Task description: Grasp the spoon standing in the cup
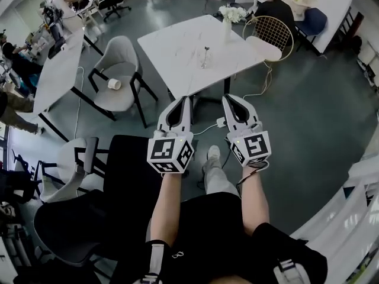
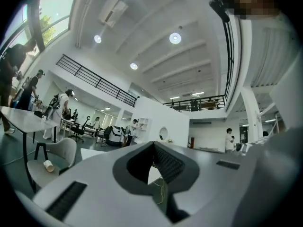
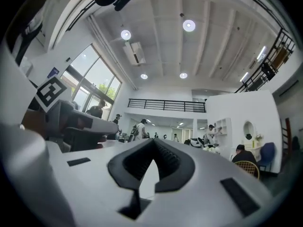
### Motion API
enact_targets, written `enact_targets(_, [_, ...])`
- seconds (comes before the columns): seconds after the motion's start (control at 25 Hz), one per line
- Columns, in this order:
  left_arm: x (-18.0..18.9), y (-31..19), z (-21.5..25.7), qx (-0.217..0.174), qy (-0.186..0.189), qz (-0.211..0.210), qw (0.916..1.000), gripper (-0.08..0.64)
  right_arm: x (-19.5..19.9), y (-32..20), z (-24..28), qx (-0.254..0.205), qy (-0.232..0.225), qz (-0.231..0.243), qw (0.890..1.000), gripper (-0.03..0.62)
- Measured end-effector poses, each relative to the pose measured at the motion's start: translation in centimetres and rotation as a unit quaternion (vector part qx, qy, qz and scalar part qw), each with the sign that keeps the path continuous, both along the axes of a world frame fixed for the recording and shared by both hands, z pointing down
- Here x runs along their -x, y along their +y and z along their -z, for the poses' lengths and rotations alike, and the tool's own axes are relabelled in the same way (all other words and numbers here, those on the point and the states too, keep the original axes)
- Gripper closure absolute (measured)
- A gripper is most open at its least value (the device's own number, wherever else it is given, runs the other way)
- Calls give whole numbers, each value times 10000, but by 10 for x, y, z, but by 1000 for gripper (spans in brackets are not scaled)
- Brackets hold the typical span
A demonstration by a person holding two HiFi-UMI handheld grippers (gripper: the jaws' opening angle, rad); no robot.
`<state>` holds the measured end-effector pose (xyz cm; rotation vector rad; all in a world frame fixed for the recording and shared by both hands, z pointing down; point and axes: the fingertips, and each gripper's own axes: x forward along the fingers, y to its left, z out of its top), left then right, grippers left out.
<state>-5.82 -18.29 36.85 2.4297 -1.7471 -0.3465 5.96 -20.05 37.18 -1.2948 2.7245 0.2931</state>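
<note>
A small clear cup (image 1: 205, 60) with a thin spoon (image 1: 206, 52) upright in it stands near the middle of the white square table (image 1: 177, 46). Both grippers are held side by side in the air, short of the table's near edge and well apart from the cup. In the head view my left gripper (image 1: 185, 99) has its jaws together, and so does my right gripper (image 1: 227, 97). The left gripper view shows my left gripper (image 2: 154, 144) shut and empty. In the right gripper view my right gripper (image 3: 154, 141) is also shut with nothing held. Both gripper views point upward; neither shows the cup.
A white vase of flowers (image 1: 228, 18) stands at the table's far edge. A grey chair (image 1: 118, 76) with a paper cup (image 1: 114, 84) on its seat is left of the table, a gold wire chair (image 1: 269, 37) is to its right. A black chair (image 1: 118, 194) is beside me.
</note>
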Motion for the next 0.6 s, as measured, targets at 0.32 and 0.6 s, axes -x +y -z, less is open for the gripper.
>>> enact_targets(0.32, [2, -176, -20, 319, 182, 238, 9990, 545, -12, -189, -16, 481, -333, 112, 9982, 586])
enact_targets(0.6, [6, -293, -51, 780, 26, 799, 9937, 545, -2, -317, -43, 983, -448, 404, 9933, 586])
